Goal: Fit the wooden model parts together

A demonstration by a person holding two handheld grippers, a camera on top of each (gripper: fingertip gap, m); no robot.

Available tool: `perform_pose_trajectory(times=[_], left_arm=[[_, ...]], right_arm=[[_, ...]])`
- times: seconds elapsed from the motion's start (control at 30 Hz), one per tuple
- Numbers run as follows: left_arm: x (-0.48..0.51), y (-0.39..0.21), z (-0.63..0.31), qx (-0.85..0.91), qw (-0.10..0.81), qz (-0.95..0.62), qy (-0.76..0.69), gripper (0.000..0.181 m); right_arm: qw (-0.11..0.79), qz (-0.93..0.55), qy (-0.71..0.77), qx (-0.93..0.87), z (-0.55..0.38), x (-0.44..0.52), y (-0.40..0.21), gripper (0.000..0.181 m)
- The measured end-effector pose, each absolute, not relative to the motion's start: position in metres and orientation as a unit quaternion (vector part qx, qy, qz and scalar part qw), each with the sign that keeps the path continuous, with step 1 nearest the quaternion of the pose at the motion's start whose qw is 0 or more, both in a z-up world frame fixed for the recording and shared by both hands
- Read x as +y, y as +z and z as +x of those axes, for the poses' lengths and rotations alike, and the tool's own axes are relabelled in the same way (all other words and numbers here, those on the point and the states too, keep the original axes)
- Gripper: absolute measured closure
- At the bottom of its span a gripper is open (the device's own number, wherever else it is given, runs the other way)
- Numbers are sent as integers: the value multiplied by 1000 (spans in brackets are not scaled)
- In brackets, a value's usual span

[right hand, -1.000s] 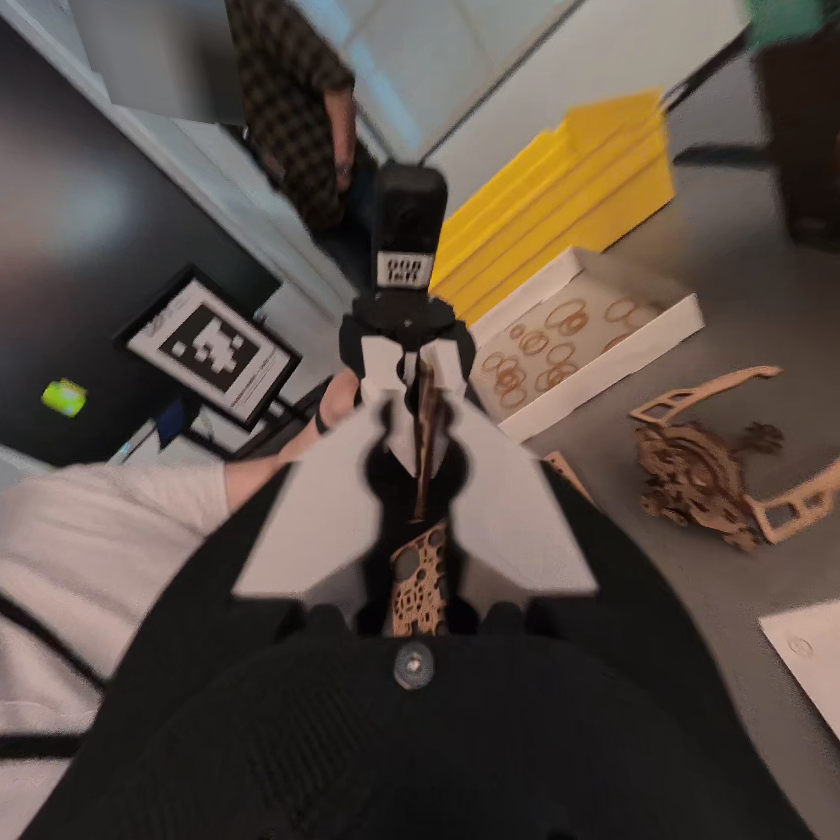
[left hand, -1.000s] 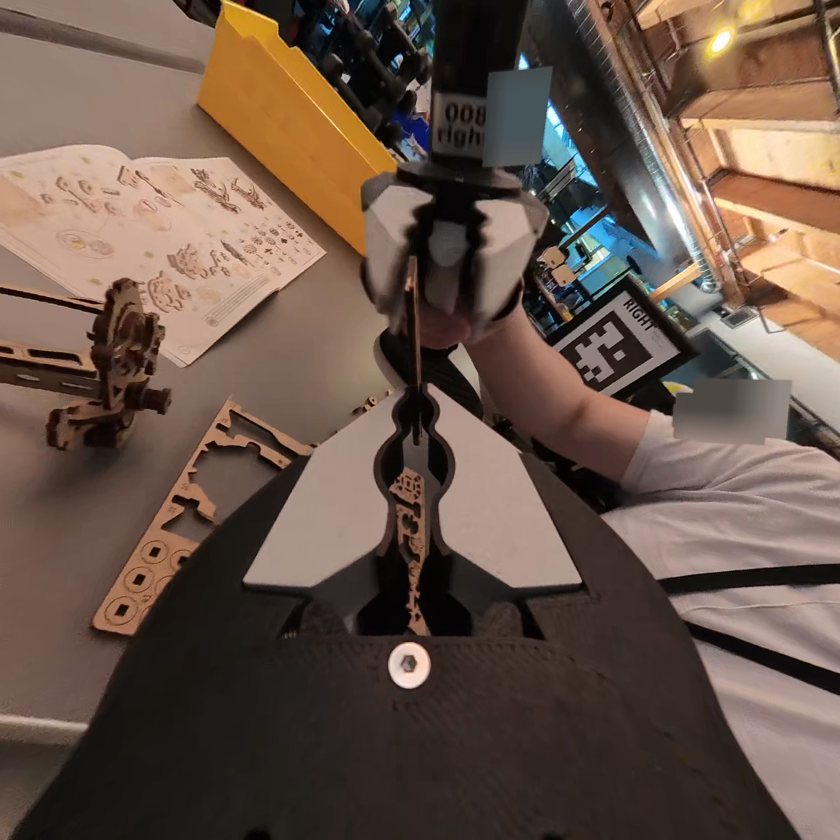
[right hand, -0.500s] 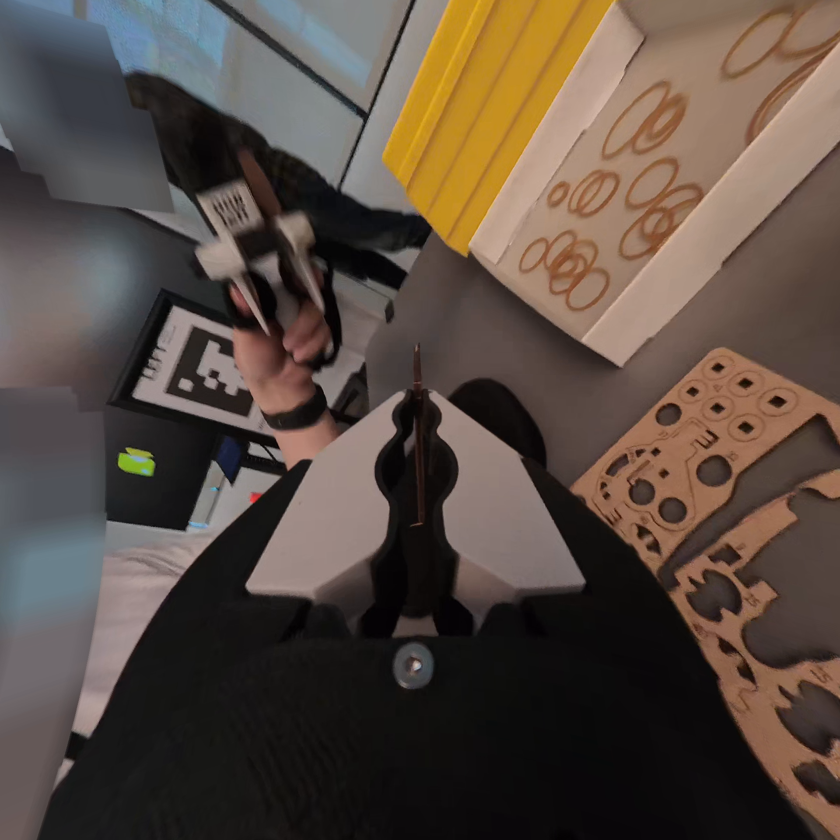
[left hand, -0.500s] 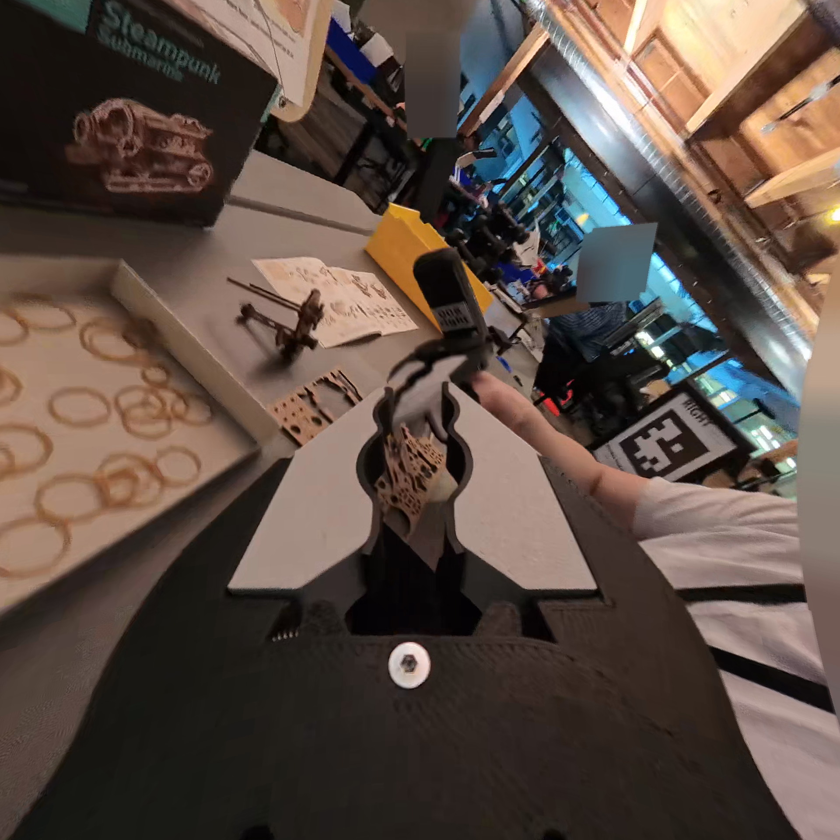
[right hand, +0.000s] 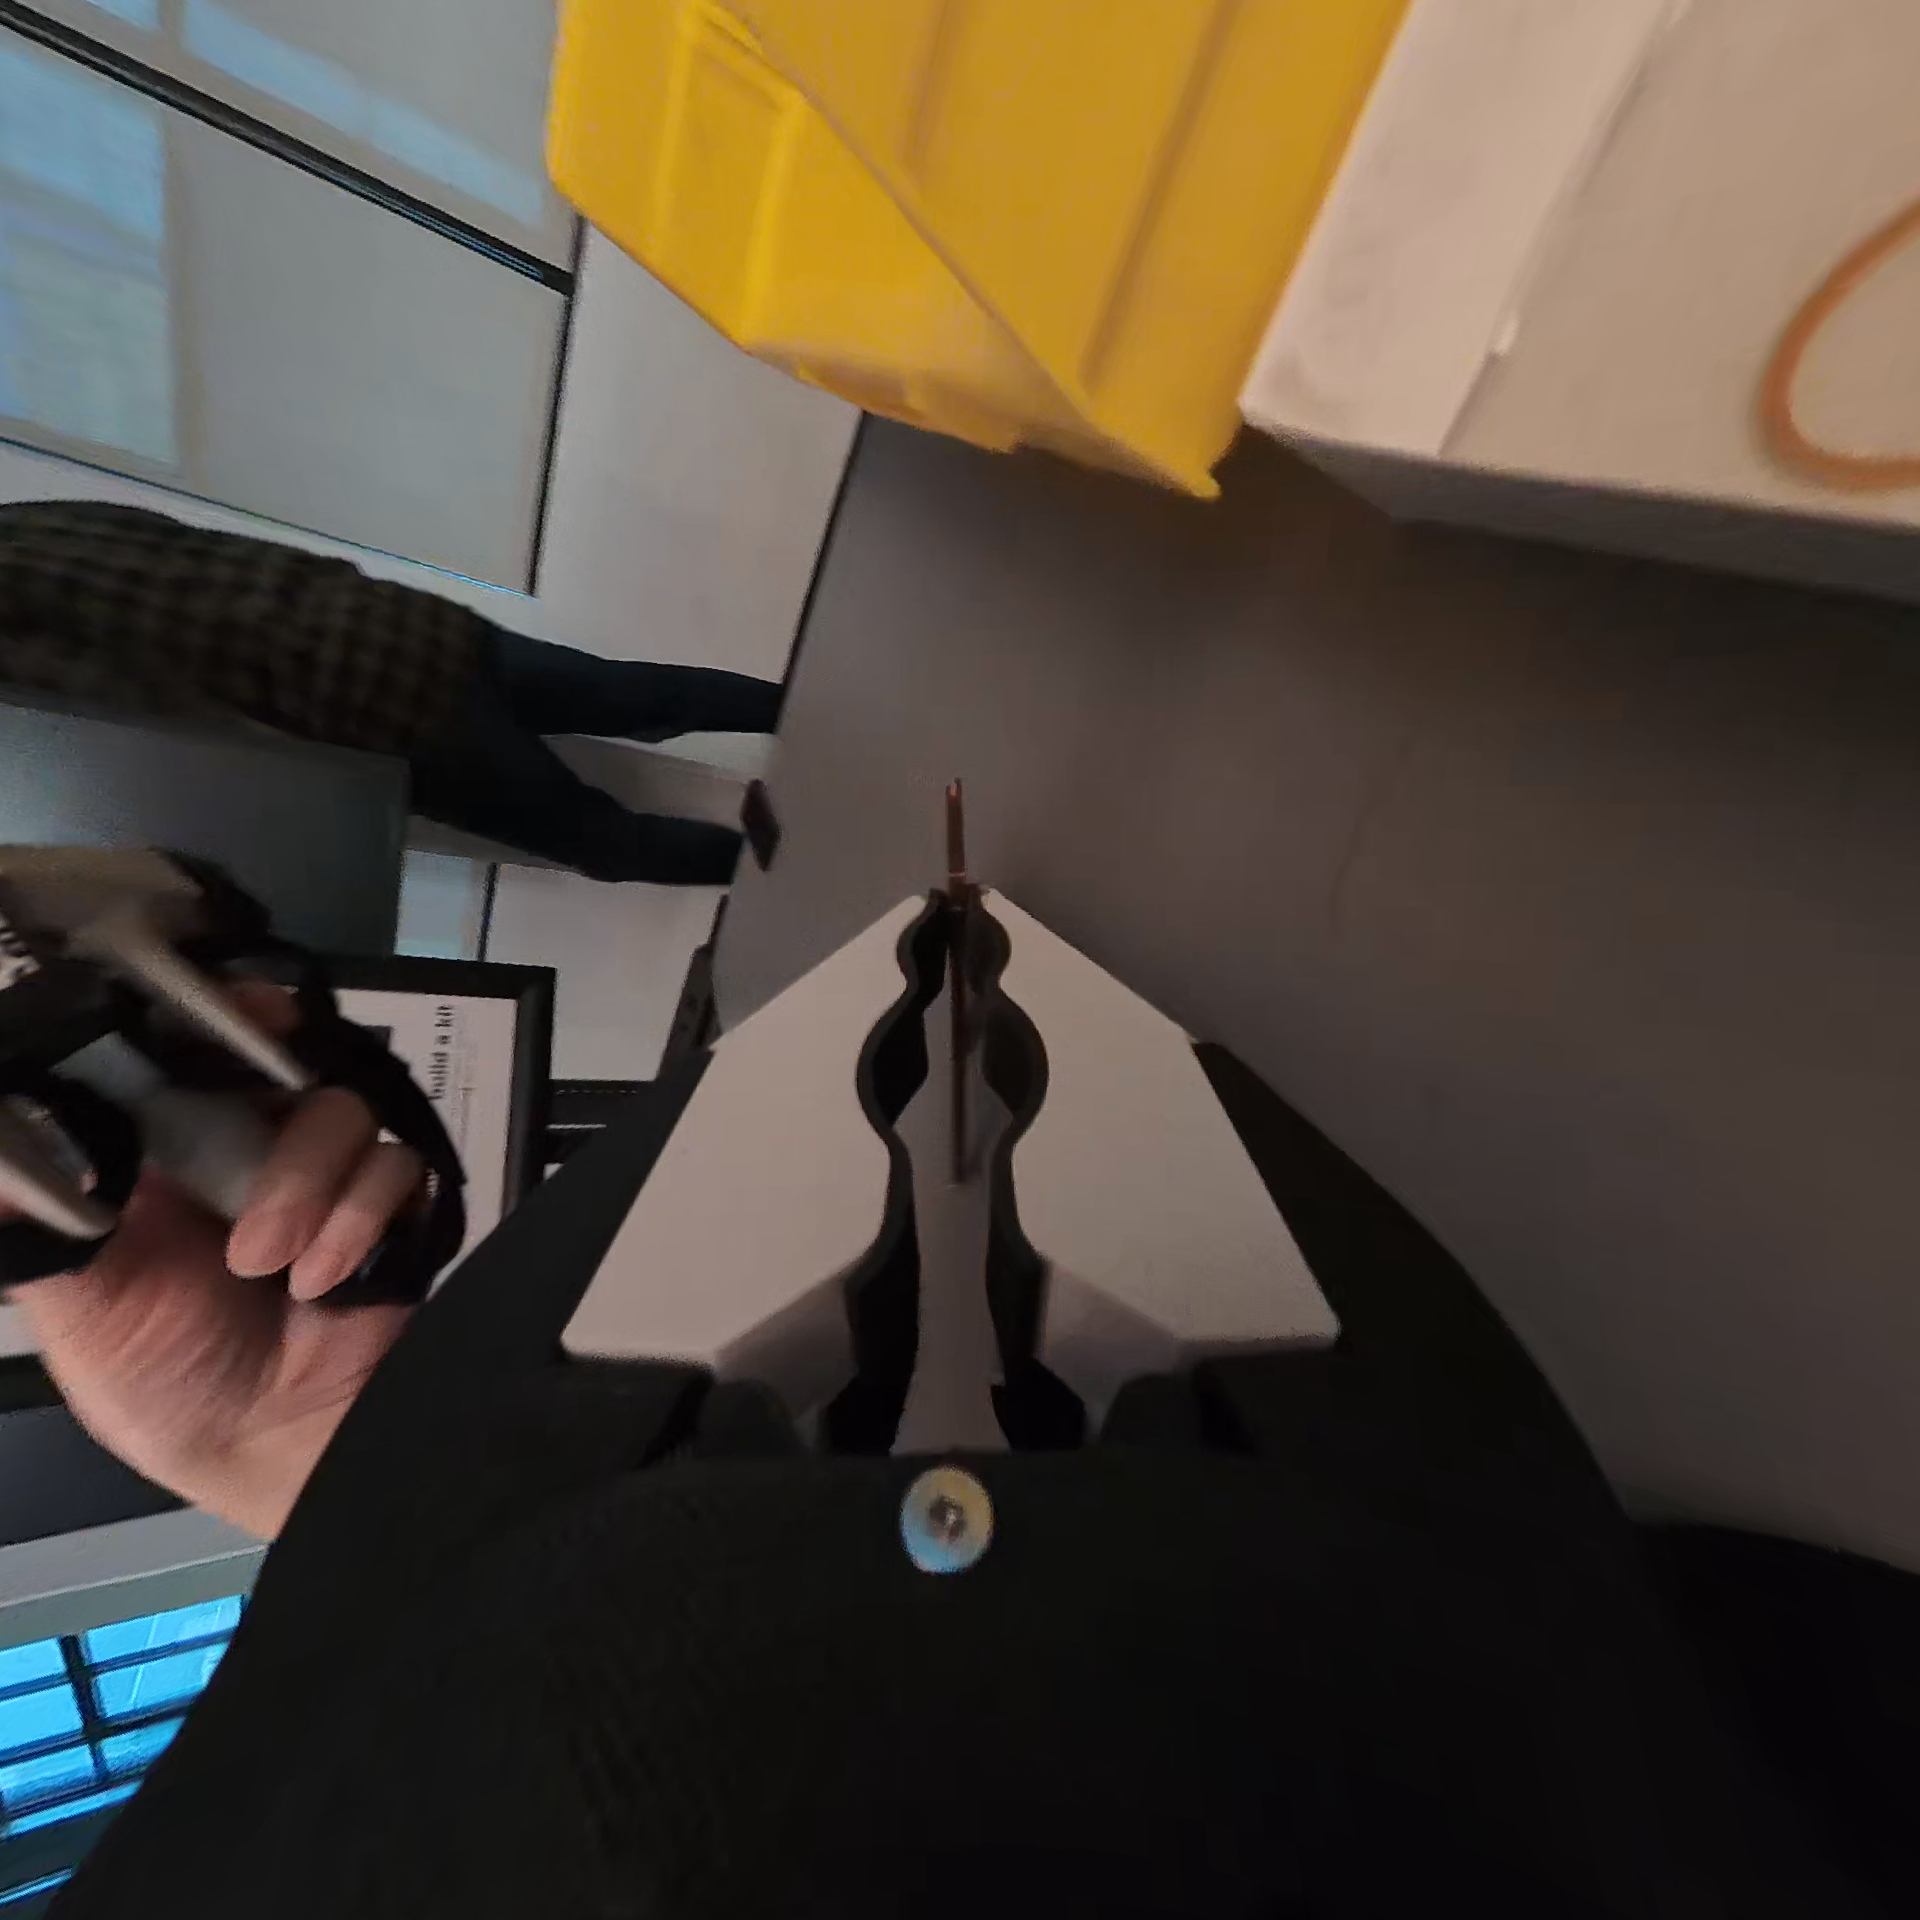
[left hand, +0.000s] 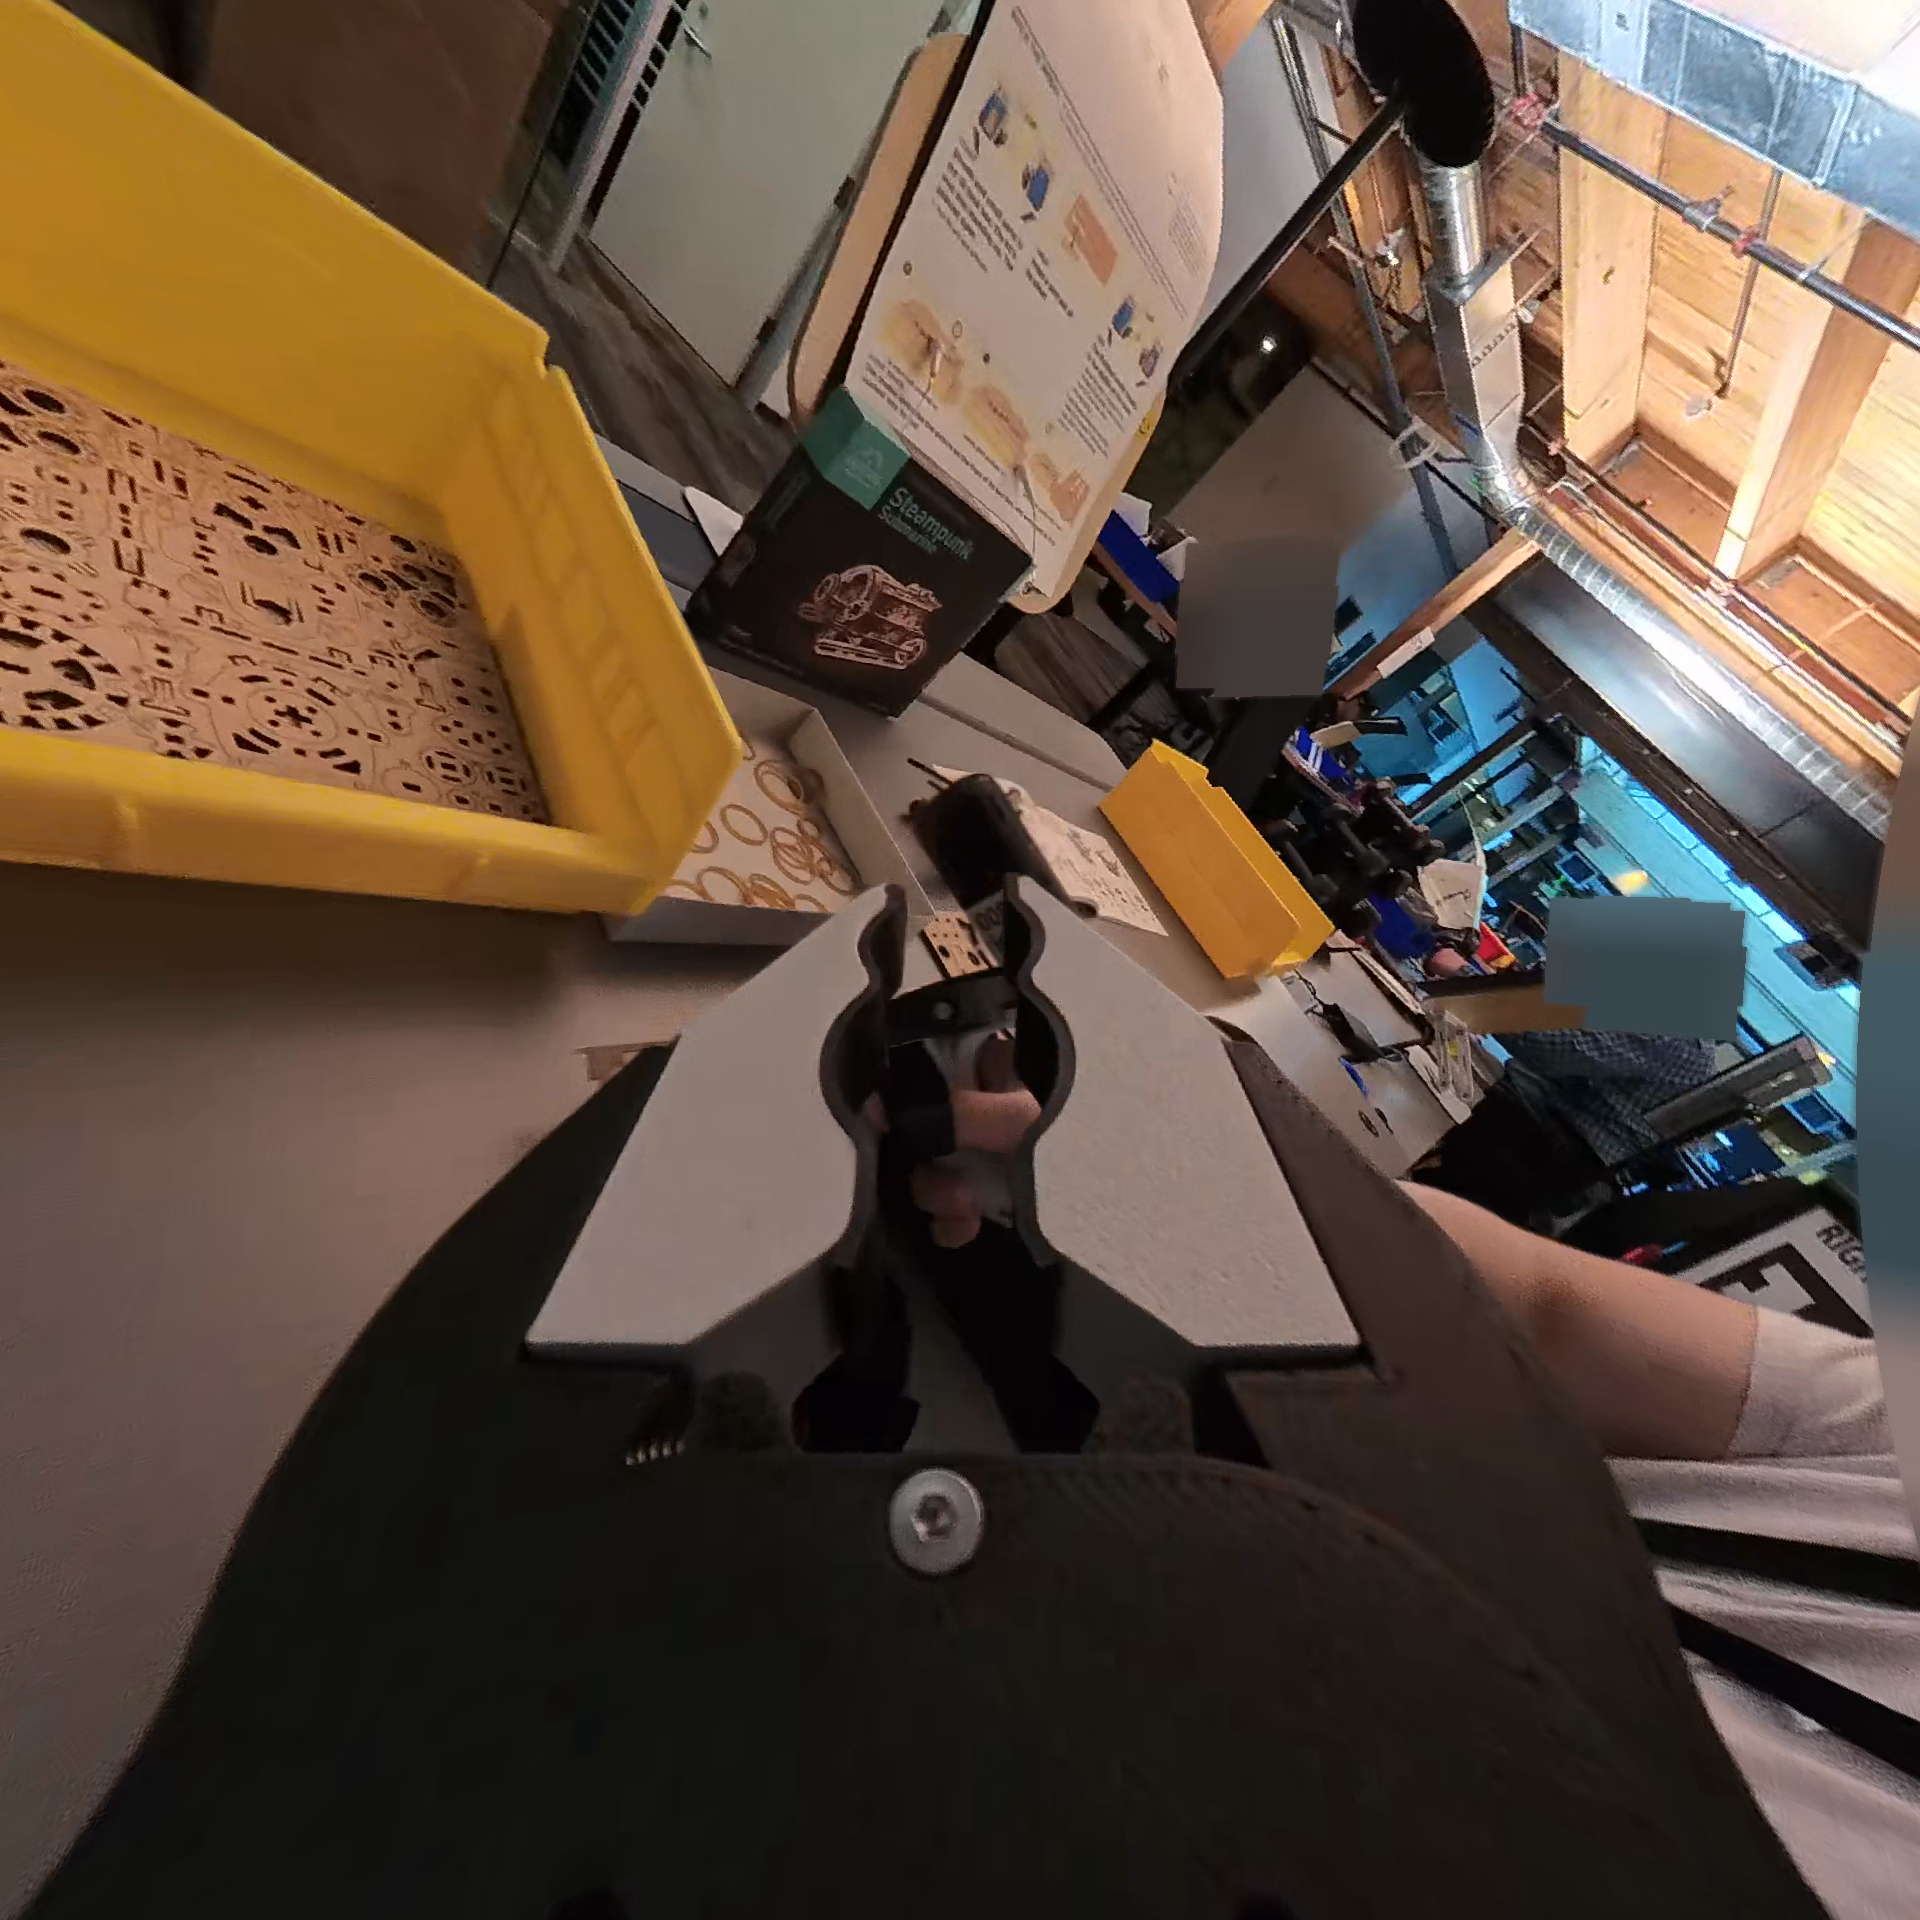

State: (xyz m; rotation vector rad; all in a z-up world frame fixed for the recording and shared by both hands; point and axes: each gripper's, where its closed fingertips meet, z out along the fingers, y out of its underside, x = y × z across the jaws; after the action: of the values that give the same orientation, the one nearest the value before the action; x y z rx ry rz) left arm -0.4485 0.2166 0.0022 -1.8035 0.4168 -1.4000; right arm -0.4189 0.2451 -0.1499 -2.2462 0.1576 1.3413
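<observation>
Left wrist view: left gripper (left hand: 953, 930) now spread and empty (wooden piece gone); right gripper (right hand: 956, 902) still pinches thin wooden part (right hand: 955, 847) edge-on over grey desk (right hand: 1455, 831), yellow bin (right hand: 987, 208) nearer.

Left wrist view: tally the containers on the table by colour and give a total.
yellow bins: 2
white tray holding rubber bands: 1
black box: 1
Total: 4
</observation>
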Motion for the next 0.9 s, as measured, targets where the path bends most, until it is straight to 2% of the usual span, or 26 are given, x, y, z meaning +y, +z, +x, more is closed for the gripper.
perform_pose_trajectory(times=[0.3, 0.43, 0.57, 0.73, 0.9], left_arm=[[199, -3, -437, 181, 373, -685, -599, 166], [197, -4, -431, 187, 362, -683, -605, 172], [194, 0, -425, 190, 358, -679, -612, 170], [192, 0, -415, 198, 352, -692, -598, 166], [194, -9, -403, 198, 346, -704, -588, 163]], right_arm=[[261, -836, 478, 60, -415, 249, -153, 180], [263, -847, 460, 39, -416, 247, -155, 162], [309, -861, 402, -21, -410, 247, -149, 156], [319, -874, 359, -77, -401, 239, -148, 147], [331, -880, 317, -128, -386, 240, -146, 145]])
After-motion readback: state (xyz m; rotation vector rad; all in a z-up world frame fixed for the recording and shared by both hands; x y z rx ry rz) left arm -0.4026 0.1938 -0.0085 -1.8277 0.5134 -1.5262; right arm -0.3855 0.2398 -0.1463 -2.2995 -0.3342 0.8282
